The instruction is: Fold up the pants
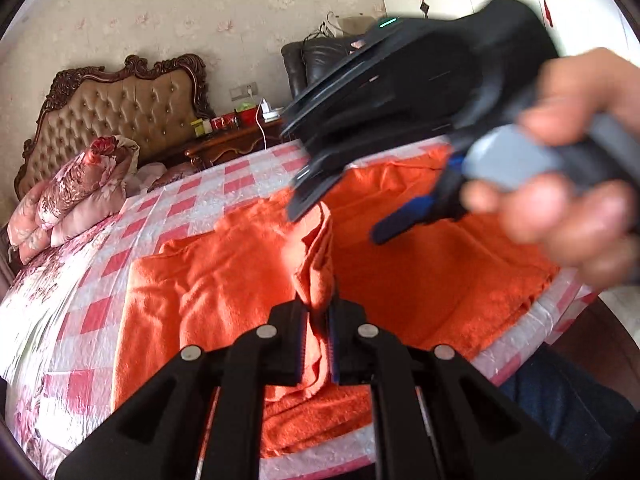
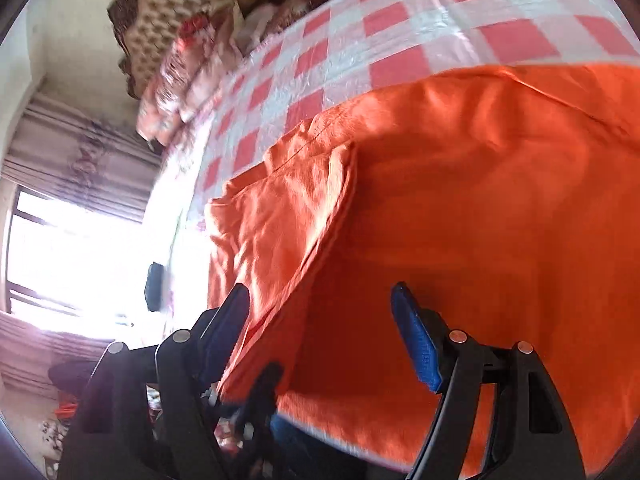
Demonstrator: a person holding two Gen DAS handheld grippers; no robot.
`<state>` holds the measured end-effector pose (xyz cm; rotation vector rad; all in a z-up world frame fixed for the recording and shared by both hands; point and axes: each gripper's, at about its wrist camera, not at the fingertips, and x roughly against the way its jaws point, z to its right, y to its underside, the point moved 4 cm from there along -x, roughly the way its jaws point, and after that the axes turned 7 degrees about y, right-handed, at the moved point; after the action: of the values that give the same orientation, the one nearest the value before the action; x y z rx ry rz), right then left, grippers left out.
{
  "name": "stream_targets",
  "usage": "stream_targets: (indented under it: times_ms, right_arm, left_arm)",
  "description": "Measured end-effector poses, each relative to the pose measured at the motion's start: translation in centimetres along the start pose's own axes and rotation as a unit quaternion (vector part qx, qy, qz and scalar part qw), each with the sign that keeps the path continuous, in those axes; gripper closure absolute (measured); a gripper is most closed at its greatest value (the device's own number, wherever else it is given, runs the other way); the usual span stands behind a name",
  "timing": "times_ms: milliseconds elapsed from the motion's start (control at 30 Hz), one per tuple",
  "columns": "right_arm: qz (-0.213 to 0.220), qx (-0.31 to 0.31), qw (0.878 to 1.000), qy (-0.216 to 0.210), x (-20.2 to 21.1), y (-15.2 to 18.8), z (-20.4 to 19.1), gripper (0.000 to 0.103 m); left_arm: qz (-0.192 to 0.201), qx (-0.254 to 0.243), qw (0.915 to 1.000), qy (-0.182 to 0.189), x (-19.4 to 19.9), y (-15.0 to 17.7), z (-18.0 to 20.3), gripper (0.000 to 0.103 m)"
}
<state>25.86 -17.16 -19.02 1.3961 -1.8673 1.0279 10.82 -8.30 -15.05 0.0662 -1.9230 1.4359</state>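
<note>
Orange pants (image 1: 420, 264) lie spread on the near part of a bed with a pink-and-white checked cover (image 1: 224, 196). My left gripper (image 1: 318, 320) is shut on a bunched fold of the pants' cloth, which stands up between the fingers. The right gripper, blurred, hangs above the pants at the upper right of the left wrist view, held by a person's hand (image 1: 576, 168). In the right wrist view the right gripper (image 2: 320, 300) is open over the pants (image 2: 460, 200), its blue pads (image 2: 416, 340) wide apart with nothing between them. A folded-over flap (image 2: 280, 208) lies at the left.
A tufted headboard (image 1: 120, 108) and a pile of floral bedding (image 1: 80, 196) stand at the far end of the bed. A wooden nightstand (image 1: 236, 140) with small items and a dark leather chair (image 1: 316, 60) are behind. A bright window (image 2: 72, 256) with curtains is at the left.
</note>
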Motion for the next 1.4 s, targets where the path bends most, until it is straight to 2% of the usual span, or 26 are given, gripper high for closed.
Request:
stream_targets:
  times_ms: [67,133,200,233,267,367,467,567,633,667,700,733,833,933,1000,1033,1133,1167,1267,1400]
  right_arm:
    - [-0.006,0.012,1.0,0.013,-1.2,-1.2,-0.9,0.032]
    - [-0.004,0.014,1.0,0.027,-1.9,-2.0,-0.9,0.037]
    - [0.006,0.017,0.999,0.031,-2.4,-2.9,-1.2,0.072]
    - [0.012,0.023,0.999,0.038,-2.5,-3.1,-1.3,0.081]
    - [0.024,0.033,0.998,0.055,-2.5,-3.3,-1.4,0.094]
    - [0.046,0.039,0.997,0.054,-1.6,-3.3,-1.5,0.096]
    - [0.092,0.06,0.992,0.056,0.8,-3.3,-1.9,0.096]
    - [0.082,0.049,0.992,0.086,-0.2,-3.5,-0.1,0.096]
    - [0.056,0.062,0.991,0.104,-1.7,-3.2,0.8,0.095]
    - [0.051,0.068,0.99,0.112,-2.1,-3.1,1.0,0.087]
    - [0.053,0.071,0.99,0.113,-2.3,-3.1,1.1,0.084]
    - [0.057,0.07,0.99,0.11,-2.3,-3.1,1.1,0.083]
    - [0.063,0.055,0.991,0.1,-2.1,-3.4,1.4,0.081]
    - [0.067,0.05,0.992,0.095,-2.1,-3.4,2.0,0.082]
    - [0.072,0.058,0.99,0.103,-1.9,-3.2,2.1,0.095]
    - [0.072,0.06,0.99,0.104,-1.8,-3.1,2.1,0.095]
    - [0.073,0.063,0.99,0.105,-1.5,-2.9,2.0,0.096]
    - [0.069,0.063,0.99,0.105,-1.5,-2.8,2.1,0.095]
    - [0.065,0.064,0.99,0.105,-1.6,-2.8,2.2,0.095]
    - [0.072,0.072,0.988,0.115,-1.6,-2.6,1.9,0.095]
  left_arm:
    - [0.004,-0.002,1.0,0.0,0.3,-0.1,-0.1,0.094]
    - [0.005,-0.007,1.0,0.0,0.6,0.0,0.1,0.094]
    - [-0.004,-0.02,0.9998,0.002,0.2,0.4,0.7,0.094]
    - [-0.011,-0.027,0.9996,0.004,-0.2,0.6,1.0,0.094]
    - [-0.022,-0.038,0.999,0.001,-0.7,0.9,1.4,0.094]
    - [-0.024,-0.046,0.9986,-0.006,-0.6,0.7,2.0,0.094]
    - [-0.014,-0.052,0.9985,-0.004,-0.4,-0.2,2.5,0.094]
    - [-0.046,-0.044,0.9979,0.01,-2.2,0.4,3.0,0.094]
    - [-0.051,-0.045,0.9975,0.018,-2.5,0.6,3.4,0.087]
    - [-0.053,-0.046,0.9972,0.023,-2.6,0.8,3.5,0.072]
    - [-0.052,-0.045,0.9972,0.028,-2.5,0.9,3.5,0.067]
    - [-0.048,-0.042,0.9975,0.033,-2.4,1.0,3.6,0.065]
    - [-0.045,-0.036,0.9972,0.047,-2.2,1.1,3.8,0.065]
    - [-0.054,0.009,0.994,0.095,-2.6,1.4,3.4,0.067]
    - [-0.058,0.035,0.9913,0.113,-2.7,1.7,3.0,0.071]
    - [-0.059,0.05,0.9889,0.127,-2.7,1.8,2.8,0.073]
    - [-0.043,0.135,0.9741,0.176,-1.8,1.9,0.5,0.073]
    - [-0.036,0.155,0.9717,0.175,-1.4,2.1,-0.5,0.073]
    - [-0.023,0.163,0.9734,0.16,-0.6,2.6,-2.4,0.073]
    - [-0.023,0.104,0.9847,0.137,-0.1,3.1,-1.4,0.073]
